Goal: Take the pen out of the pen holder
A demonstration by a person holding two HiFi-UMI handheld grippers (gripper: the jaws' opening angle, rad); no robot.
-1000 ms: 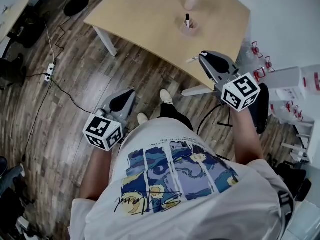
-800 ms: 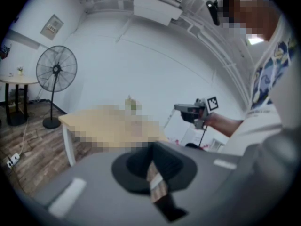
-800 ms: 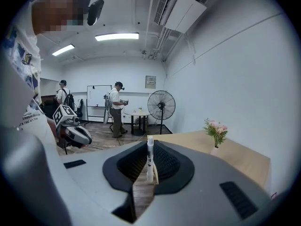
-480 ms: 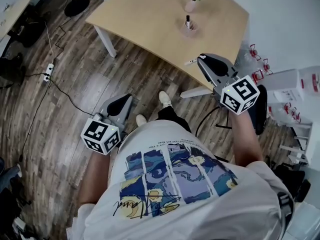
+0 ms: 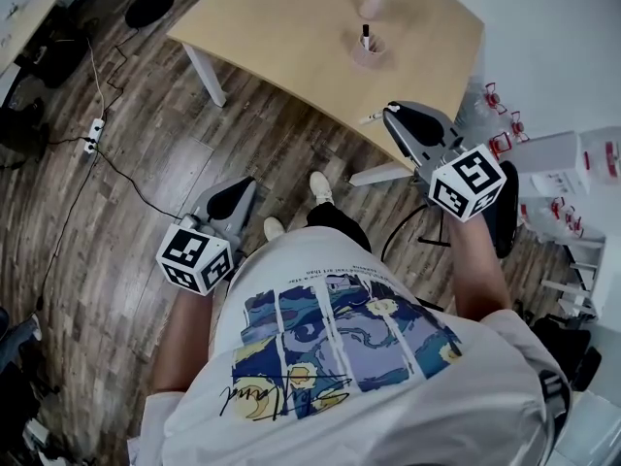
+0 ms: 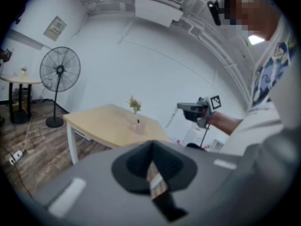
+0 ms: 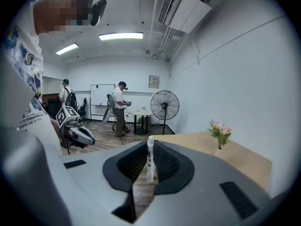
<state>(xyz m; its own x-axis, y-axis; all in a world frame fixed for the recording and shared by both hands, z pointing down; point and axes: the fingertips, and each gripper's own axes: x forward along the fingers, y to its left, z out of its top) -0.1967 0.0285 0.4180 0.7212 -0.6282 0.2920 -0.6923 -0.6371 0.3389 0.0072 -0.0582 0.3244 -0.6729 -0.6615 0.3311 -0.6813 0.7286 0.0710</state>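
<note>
Overhanging the table [image 5: 291, 37] edge, seemingly: right claw [image 7: 149, 150] with pen [image 7: 150, 163].

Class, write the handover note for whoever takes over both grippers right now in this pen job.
Left gripper: shut, empty, low at the person's side.
Right gripper: shut on a white pen, off the table.
Pen holder: on the table by the flower vase, a dark pen standing in it.
Done: white pen is out.
Left: probably set it down; perhaps take the dark pen.
</note>
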